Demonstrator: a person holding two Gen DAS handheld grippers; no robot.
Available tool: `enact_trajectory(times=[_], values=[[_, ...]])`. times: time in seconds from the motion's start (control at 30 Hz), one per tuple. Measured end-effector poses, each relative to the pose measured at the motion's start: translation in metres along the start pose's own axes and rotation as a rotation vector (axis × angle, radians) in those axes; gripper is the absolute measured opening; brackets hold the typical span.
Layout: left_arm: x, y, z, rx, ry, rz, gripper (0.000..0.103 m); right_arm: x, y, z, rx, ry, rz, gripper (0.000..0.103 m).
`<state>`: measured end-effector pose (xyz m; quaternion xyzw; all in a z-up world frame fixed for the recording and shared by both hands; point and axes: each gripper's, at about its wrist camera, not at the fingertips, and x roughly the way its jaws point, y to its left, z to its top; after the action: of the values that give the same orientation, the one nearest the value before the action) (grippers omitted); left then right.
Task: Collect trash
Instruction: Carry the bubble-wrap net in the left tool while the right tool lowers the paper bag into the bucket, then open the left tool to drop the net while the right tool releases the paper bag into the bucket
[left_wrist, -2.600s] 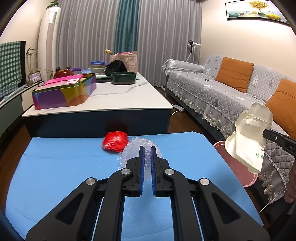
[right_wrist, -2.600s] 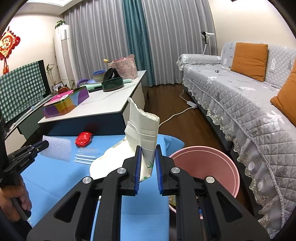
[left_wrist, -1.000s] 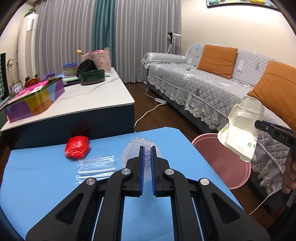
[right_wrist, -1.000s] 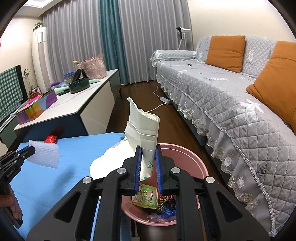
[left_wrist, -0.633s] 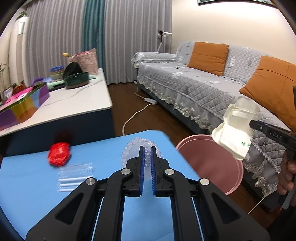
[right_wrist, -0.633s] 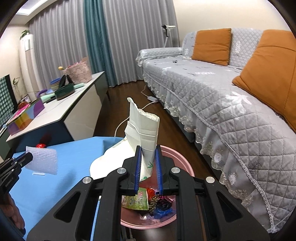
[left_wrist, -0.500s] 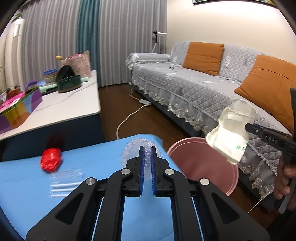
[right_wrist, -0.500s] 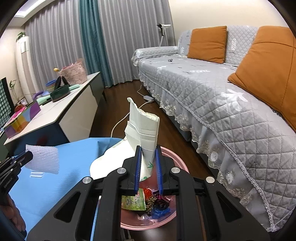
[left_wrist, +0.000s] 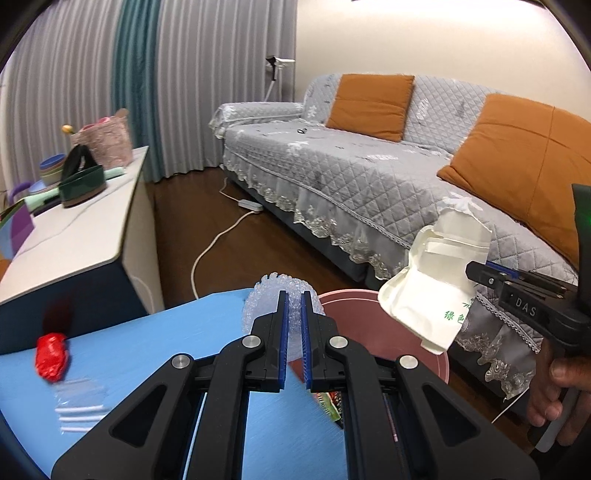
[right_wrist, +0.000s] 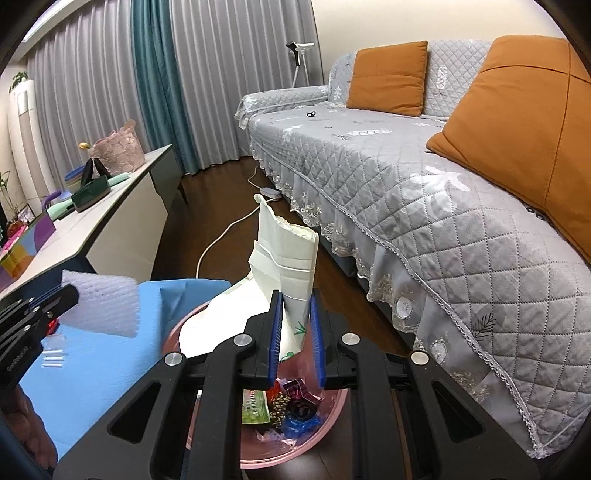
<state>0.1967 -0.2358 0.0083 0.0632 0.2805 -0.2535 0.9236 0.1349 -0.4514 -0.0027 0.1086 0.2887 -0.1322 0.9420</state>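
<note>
My left gripper (left_wrist: 291, 299) is shut on a piece of bubble wrap (left_wrist: 258, 306) and holds it at the right edge of the blue table (left_wrist: 147, 354), beside the pink trash bin (left_wrist: 354, 314). It also shows in the right wrist view (right_wrist: 99, 306). My right gripper (right_wrist: 295, 306) is shut on a crumpled white paper bag (right_wrist: 284, 266) and holds it above the bin (right_wrist: 295, 454), which holds several wrappers. The bag also shows in the left wrist view (left_wrist: 439, 280). A red crumpled wrapper (left_wrist: 51, 356) and a clear plastic strip packet (left_wrist: 79, 402) lie on the table.
A grey quilted sofa (right_wrist: 424, 206) with orange cushions runs along the right, close to the bin. A white-topped counter (left_wrist: 70, 236) with bowls and a basket stands behind the table. A white cable (left_wrist: 214, 240) lies on the dark wood floor.
Both grippers have swung right toward the bin. The bin has come closer in both views, and the paper bag now hangs over its opening. The red wrapper has slid left in view.
</note>
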Motion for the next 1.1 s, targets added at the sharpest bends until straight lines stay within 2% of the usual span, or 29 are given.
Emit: enact_trajectory(times=[0.53, 0.57, 0.63, 0.7, 0.77, 1.1], values=[[0.046, -0.015, 0.009, 0.034, 0.058, -0.084, 0.008, 0.012, -0.007, -0.003, 0.012, 0.031, -0.045, 0.018], [0.048, -0.013, 0.009, 0.028, 0.065, -0.100, 0.011, 0.013, -0.008, -0.003, 0.017, 0.033, -0.049, 0.018], [0.051, -0.011, 0.007, 0.016, 0.079, -0.113, 0.036, 0.015, -0.011, -0.003, 0.033, 0.044, -0.058, 0.027], [0.049, -0.008, 0.006, 0.002, 0.079, -0.112, 0.040, 0.018, -0.013, -0.004, 0.042, 0.049, -0.069, 0.044], [0.045, -0.004, 0.005, -0.015, 0.085, -0.112, 0.040, 0.018, -0.013, -0.005, 0.047, 0.053, -0.084, 0.049], [-0.017, 0.023, 0.004, -0.023, 0.044, -0.085, 0.040, 0.004, 0.004, -0.002, 0.044, 0.020, -0.049, 0.049]])
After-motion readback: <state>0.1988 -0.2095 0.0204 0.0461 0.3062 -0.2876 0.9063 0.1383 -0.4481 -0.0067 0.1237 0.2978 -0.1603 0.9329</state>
